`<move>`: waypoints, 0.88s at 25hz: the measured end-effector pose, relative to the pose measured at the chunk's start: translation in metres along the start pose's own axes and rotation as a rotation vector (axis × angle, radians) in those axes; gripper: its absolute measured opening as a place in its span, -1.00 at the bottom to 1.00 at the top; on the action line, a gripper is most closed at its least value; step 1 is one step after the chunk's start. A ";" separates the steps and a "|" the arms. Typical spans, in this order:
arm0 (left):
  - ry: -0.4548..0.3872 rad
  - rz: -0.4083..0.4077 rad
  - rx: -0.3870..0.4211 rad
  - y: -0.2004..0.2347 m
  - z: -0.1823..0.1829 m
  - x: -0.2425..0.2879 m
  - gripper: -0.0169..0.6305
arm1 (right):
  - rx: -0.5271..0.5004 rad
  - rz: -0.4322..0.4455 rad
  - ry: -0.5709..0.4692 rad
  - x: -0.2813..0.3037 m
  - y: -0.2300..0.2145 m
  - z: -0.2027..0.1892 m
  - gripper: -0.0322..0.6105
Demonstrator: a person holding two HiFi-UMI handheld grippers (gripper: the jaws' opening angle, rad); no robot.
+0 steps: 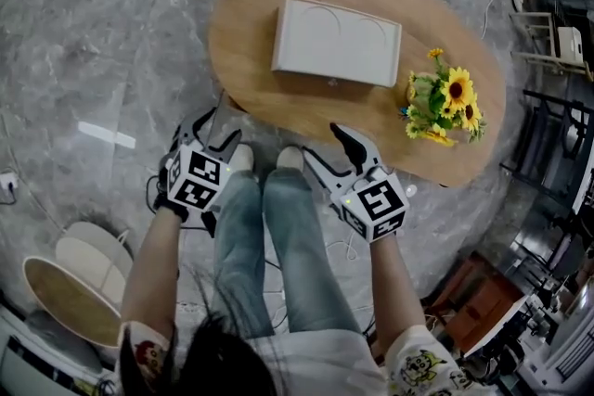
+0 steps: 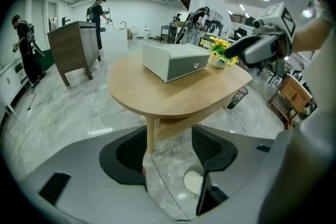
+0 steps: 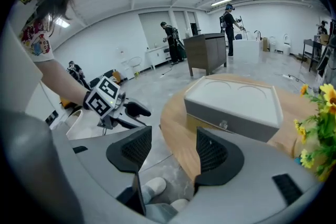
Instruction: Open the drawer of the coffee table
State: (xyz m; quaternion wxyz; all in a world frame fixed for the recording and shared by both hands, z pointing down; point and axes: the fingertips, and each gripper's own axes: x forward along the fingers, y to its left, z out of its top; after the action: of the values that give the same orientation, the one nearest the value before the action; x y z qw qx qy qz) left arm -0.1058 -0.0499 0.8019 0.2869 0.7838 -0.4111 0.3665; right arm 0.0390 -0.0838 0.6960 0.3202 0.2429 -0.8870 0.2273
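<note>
Surface: oval wooden coffee table [image 1: 269, 97], white drawer box [image 1: 336, 42], sunflowers [image 1: 445, 102].
Room: grey marble floor [image 1: 93, 60].
Jaws: left gripper [image 1: 215, 130], right gripper [image 1: 327, 151] both apart, empty.

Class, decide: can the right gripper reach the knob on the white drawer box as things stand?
Probably yes. The right gripper, jaws apart and empty, faces the knob across bare tabletop; the flowers stand off to the side.

flowers [image 3: 316, 131] cropped rightward, knob [image 1: 331, 83] perhaps a speck
</note>
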 end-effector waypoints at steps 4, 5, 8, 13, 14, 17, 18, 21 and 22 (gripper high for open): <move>0.034 -0.031 0.058 0.008 -0.009 0.027 -0.19 | 0.005 0.019 0.029 0.006 0.005 -0.014 -0.17; 0.045 -0.041 0.083 0.009 -0.011 0.033 -0.19 | 0.006 0.022 0.031 0.007 0.005 -0.016 -0.17; 0.080 -0.081 0.168 0.006 -0.019 0.050 -0.19 | 0.024 0.024 0.021 0.010 0.006 -0.018 -0.17; 0.102 -0.110 0.240 0.008 -0.020 0.072 -0.19 | 0.051 0.025 0.003 0.016 0.007 -0.020 -0.17; 0.100 -0.112 0.239 0.007 -0.019 0.076 -0.19 | 0.054 0.027 0.007 0.016 0.008 -0.022 -0.17; 0.096 -0.122 0.248 0.005 -0.013 0.084 -0.19 | 0.065 0.030 0.024 0.013 0.008 -0.027 -0.18; 0.101 -0.127 0.256 0.005 -0.012 0.086 -0.19 | 0.067 0.031 0.029 0.014 0.008 -0.028 -0.18; 0.121 -0.155 0.292 0.005 -0.012 0.088 -0.29 | 0.082 0.030 0.038 0.013 0.008 -0.031 -0.18; 0.123 -0.165 0.310 0.006 -0.012 0.087 -0.31 | 0.091 0.028 0.039 0.013 0.008 -0.032 -0.18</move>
State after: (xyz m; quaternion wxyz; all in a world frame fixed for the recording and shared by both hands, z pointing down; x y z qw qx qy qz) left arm -0.0803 -0.0816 0.8803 0.2164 0.8258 -0.2660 0.4478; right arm 0.0402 -0.0632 0.7248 0.3228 0.2401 -0.8728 0.2765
